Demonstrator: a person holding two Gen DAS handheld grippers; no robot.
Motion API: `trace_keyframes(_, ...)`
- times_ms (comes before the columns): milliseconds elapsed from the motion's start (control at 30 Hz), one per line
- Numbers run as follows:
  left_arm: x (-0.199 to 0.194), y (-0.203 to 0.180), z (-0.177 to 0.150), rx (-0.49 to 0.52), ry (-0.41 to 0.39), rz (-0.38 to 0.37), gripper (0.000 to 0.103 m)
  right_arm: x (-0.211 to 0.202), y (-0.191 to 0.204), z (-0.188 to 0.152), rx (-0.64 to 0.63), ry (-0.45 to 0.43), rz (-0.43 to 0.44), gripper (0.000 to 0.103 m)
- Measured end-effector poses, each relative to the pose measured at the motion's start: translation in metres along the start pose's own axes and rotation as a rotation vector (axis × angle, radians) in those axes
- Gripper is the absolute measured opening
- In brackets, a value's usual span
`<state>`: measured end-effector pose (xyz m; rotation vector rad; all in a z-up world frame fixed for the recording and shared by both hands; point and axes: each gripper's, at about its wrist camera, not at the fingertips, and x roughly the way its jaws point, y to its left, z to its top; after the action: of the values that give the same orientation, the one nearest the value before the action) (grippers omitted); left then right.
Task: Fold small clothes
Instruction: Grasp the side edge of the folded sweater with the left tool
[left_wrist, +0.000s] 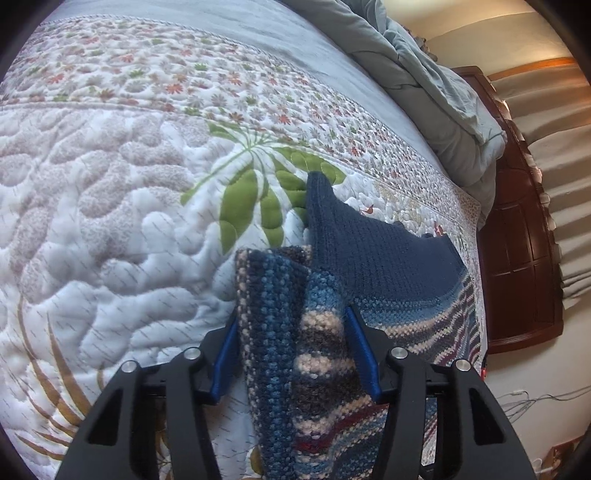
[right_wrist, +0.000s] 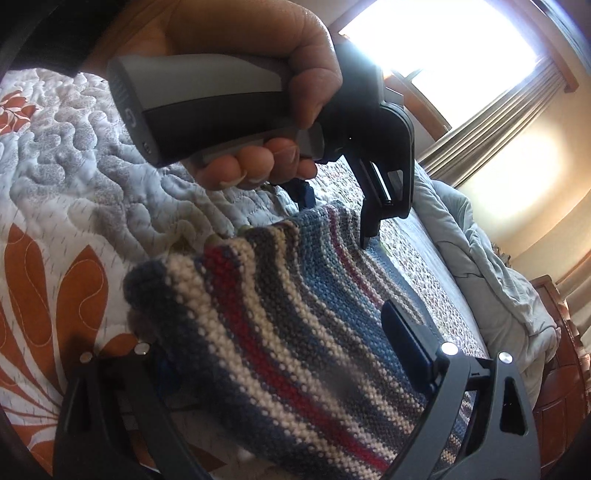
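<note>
Left tool (left_wrist: 293, 334) and right tool (right_wrist: 280, 354) pinch striped knit (right_wrist: 295, 295).

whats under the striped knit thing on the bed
Under the striped knit garment lies the quilted bedspread, showing all around it. The left gripper and right gripper pinch it. Anything beneath its middle is covered.

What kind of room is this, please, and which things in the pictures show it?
Most likely a bedroom in a home. The striped knit garment is handled over a bed covered with a floral quilt. A rumpled grey duvet lies along it, beside a dark wooden bed board, and a curtained window lets in daylight.
</note>
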<state>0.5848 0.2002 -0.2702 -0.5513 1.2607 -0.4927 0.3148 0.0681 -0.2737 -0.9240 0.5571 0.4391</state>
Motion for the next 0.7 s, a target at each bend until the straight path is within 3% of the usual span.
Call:
trace_keyframes(133, -0.001, 0.0, -0.002, -0.014, -0.009, 0.003, 0.055, 0.001, 0.001, 0.002, 0.012, -0.001, 0.009, 0.091)
trace_keyframes(167, -0.003, 0.0, -0.002, -0.013, -0.016, 0.012, 0.047, 0.001, 0.0, 0.002, 0.015, -0.003, 0.017, 0.088)
trace_keyframes(233, -0.005, -0.001, -0.004, -0.017, -0.029, 0.02, 0.032, 0.006, -0.001, 0.002, 0.008, 0.001, 0.053, 0.056)
trace_keyframes(333, -0.008, -0.013, -0.005, 0.01, -0.039, 0.056, 0.023, 0.005, 0.004, 0.003, -0.02, -0.005, 0.068, 0.035)
trace_keyframes(500, -0.016, -0.035, 0.0, 0.044, -0.033, 0.138, 0.021, -0.004, -0.019, 0.006, 0.051, -0.014, 0.105, 0.025)
trace_keyframes(700, -0.031, -0.063, 0.007, 0.053, -0.034, 0.198, 0.02, -0.021, -0.053, 0.012, 0.11, -0.045, 0.105, 0.023)
